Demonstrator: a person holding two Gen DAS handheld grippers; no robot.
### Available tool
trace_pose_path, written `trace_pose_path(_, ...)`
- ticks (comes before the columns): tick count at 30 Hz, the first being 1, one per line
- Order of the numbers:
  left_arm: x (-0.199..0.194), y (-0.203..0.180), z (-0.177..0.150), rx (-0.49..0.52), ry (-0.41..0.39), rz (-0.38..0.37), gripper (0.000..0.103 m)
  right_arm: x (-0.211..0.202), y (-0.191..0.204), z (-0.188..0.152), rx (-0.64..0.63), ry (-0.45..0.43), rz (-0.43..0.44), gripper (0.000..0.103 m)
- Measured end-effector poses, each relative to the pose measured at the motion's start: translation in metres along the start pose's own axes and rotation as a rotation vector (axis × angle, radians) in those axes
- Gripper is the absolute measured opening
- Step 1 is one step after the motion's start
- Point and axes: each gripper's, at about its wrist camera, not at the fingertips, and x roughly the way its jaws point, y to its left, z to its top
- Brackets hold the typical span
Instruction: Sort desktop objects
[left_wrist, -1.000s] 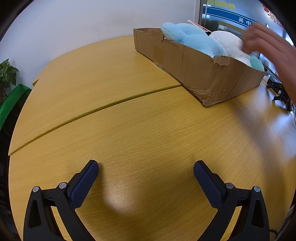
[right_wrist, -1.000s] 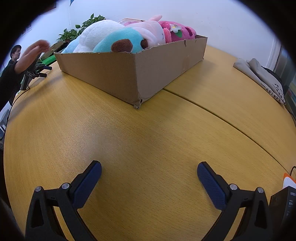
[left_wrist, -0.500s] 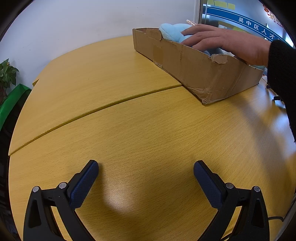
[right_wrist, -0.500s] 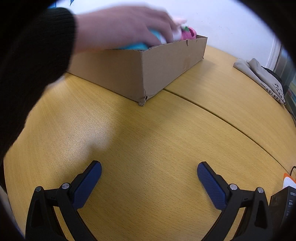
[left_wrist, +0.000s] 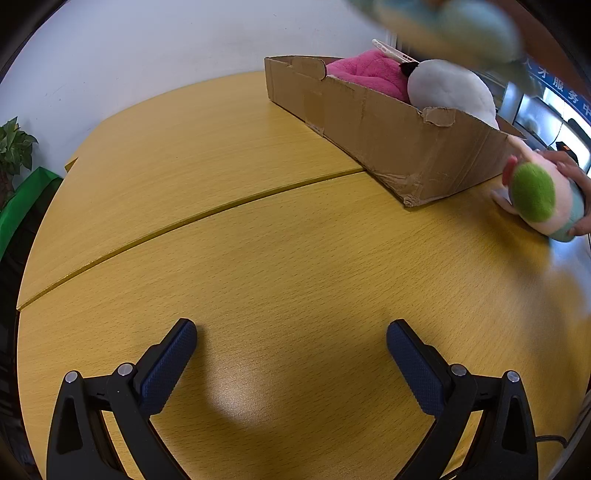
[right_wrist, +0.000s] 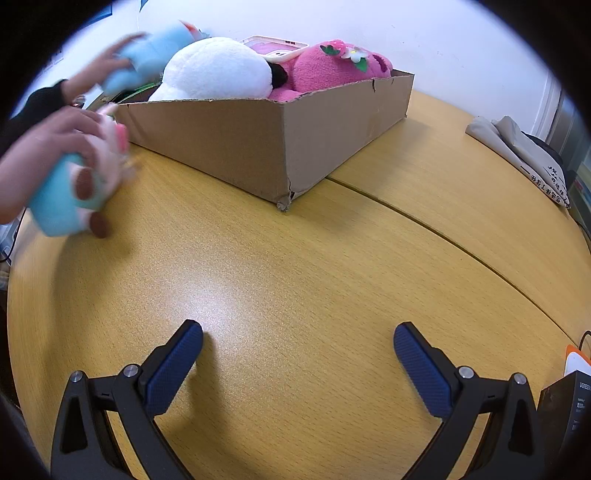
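A cardboard box (left_wrist: 406, 147) stands on the wooden table (left_wrist: 258, 240) and holds a white plush (left_wrist: 450, 88) and a pink plush (left_wrist: 369, 72). It also shows in the right wrist view (right_wrist: 258, 144) with the white plush (right_wrist: 218, 72) and pink plush (right_wrist: 332, 66). A bare hand sets a teal-and-pink plush (left_wrist: 543, 195) on the table beside the box; it shows blurred in the right wrist view (right_wrist: 77, 184). Another hand lifts a light blue plush (right_wrist: 147, 55) above the box. My left gripper (left_wrist: 291, 347) and right gripper (right_wrist: 298, 345) are open and empty, low over the table.
A folded grey cloth (right_wrist: 517, 151) lies at the table's far right. A black box (right_wrist: 565, 417) stands by my right gripper. A green plant (left_wrist: 14, 147) stands off the table's left edge. A seam (left_wrist: 184, 221) crosses the tabletop.
Two hands have pulled a teal-and-pink plush and a light blue plush out of the box. One now rests on the table, the other is in the air. My grippers have not moved.
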Motion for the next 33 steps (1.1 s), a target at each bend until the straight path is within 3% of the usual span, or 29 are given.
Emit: trace_pose_path(33,0.0015,-0.0079,0.0009,0.001,0.0,0.001,0.103,0.0004,0.0006,-0.0002,0.002,0.0,0.001,0.103)
